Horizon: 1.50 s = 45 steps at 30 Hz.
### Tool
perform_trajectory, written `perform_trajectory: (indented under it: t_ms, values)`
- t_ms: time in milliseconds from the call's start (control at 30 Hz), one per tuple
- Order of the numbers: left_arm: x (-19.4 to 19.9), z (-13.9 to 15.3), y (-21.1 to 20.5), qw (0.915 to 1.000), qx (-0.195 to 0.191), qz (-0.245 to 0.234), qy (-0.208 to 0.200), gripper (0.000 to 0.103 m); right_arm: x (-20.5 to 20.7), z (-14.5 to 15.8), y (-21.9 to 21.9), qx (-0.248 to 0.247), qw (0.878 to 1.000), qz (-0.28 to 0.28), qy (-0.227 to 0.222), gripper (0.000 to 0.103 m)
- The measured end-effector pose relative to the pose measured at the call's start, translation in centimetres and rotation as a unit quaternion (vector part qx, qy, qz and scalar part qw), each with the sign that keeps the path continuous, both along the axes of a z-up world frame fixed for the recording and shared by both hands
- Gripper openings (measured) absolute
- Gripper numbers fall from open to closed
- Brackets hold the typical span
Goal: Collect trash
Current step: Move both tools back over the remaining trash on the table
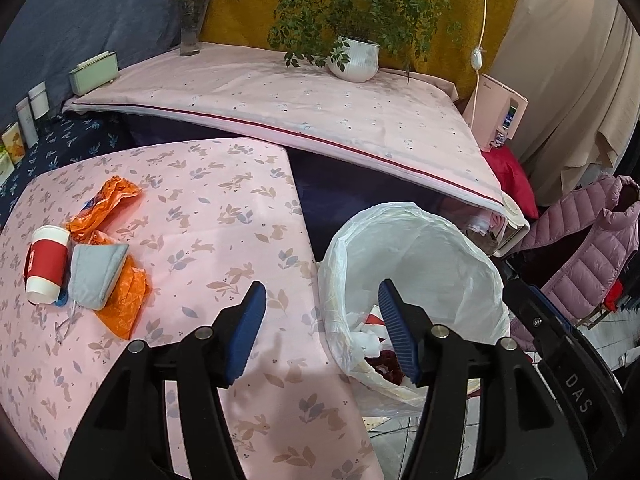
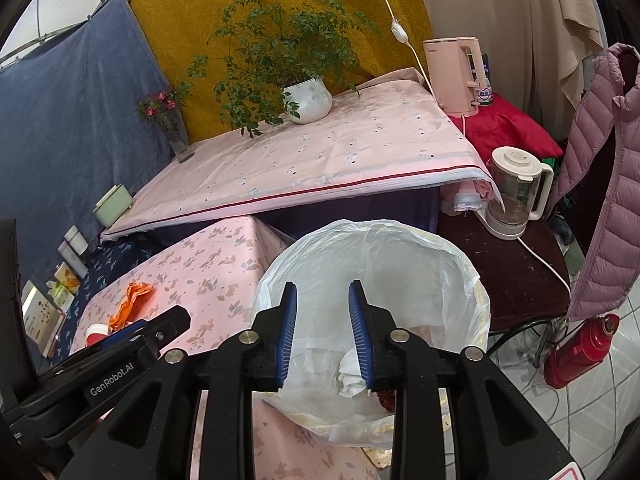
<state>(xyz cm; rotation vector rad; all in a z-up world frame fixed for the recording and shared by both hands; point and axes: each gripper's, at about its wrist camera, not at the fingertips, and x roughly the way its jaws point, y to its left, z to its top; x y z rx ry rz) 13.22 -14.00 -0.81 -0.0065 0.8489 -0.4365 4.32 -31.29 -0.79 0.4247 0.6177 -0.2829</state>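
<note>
Down inside the lined trash bin (image 2: 376,264), crumpled white tissue (image 2: 352,376) and something dark red lie at the bottom; I can't quite make out what the red piece is. Over the bin's mouth hangs the right gripper (image 2: 322,336), jaws parted with nothing between them. Just beside it, over the table's near edge, the left gripper (image 1: 320,332) also stands wide and empty.

More trash waits well off to the left on the bunny-print tablecloth (image 1: 224,216): a red-and-white paper cup (image 1: 46,264) lying on its side, a grey pouch (image 1: 94,274) touching it, and an orange plastic bag (image 1: 116,216) beneath both.

My worry is the cup: a careless nudge could roll it off the table's left edge. The thin bin liner (image 1: 448,248) is loose too, and a finger catching it could drag it down. Between grippers and pile the cloth is bare, so the reach is clear; on the right, a chair with a kettle (image 2: 516,192) crowds the bin.
</note>
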Motion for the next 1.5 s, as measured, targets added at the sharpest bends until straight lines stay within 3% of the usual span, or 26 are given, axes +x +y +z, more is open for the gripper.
perform_trajectory:
  t_ms: [167, 867, 1500]
  values:
    - [0.1, -0.3, 1.4, 0.9999, -0.001, 0.014, 0.0, 0.06, 0.3, -0.1, 1.1, 0.0, 1.0, 0.008, 0.003, 0.035]
    - [1.2, -1.1, 8.0, 0.9967, -0.013, 0.079, 0.011, 0.063, 2.1, -0.4, 6.6, -0.013, 0.998, 0.055, 0.015, 0.041]
    - [2.9, -3.3, 17.7, 0.9851, -0.018, 0.168, 0.03, 0.069, 4.6, -1.3, 13.1, -0.024, 0.993, 0.113, 0.035, 0.041]
